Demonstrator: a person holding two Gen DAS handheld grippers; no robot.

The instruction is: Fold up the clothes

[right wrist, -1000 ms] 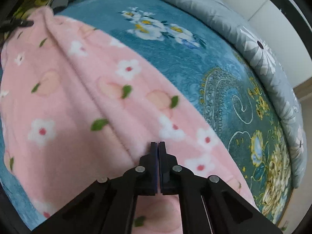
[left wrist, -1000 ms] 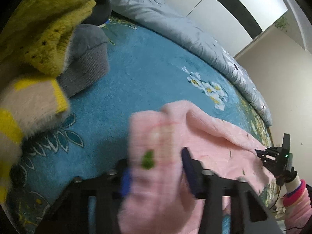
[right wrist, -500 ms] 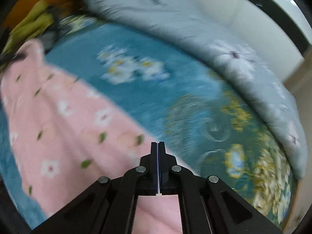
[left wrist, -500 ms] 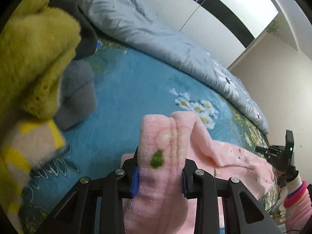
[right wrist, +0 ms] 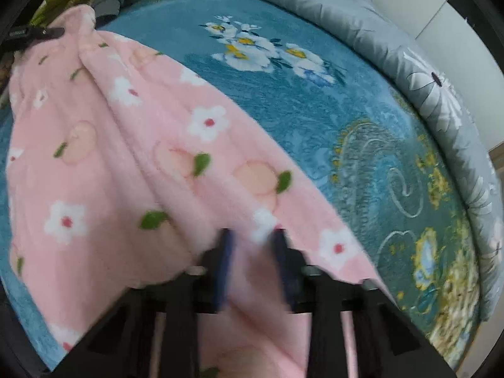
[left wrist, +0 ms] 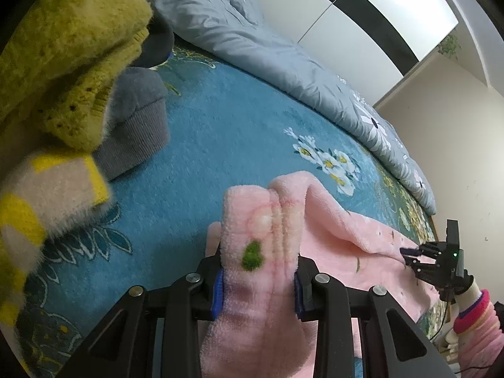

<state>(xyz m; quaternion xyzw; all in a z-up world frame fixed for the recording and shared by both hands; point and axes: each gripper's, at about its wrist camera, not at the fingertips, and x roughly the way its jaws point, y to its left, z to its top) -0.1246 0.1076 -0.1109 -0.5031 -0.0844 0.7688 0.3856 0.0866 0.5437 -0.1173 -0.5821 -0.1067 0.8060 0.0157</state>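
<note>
The left gripper (left wrist: 258, 280) is clamped on a thick bunched end of the pink fleece garment printed with peaches, leaves and white flowers (right wrist: 132, 157), its blue-padded fingers (left wrist: 218, 289) pressing in from both sides of the wad. The right gripper (right wrist: 252, 264) has its fingers standing apart with pink fleece between them, though that view is blurred and I cannot be sure how much cloth, if any, they bear on. The garment lies stretched along the near edge of the bed, on the teal plush bedspread with white and yellow flowers (left wrist: 239, 132), one end at each gripper. Beyond the left end a heap of knitwear sits at the corner of the bed: an olive-yellow fuzzy sweater (left wrist: 69, 50) over a grey ribbed knit (left wrist: 135, 126). A grey quilted duvet (right wrist: 362, 22) runs along the far edge. To my eye this is a two-ended handling of the garment, and doing it well means getting a firm bite on the right end, keeping both ends level and the cloth lightly taut so the long ridges running down its middle pull flat, and keeping clear of the knitwear heap.
</note>
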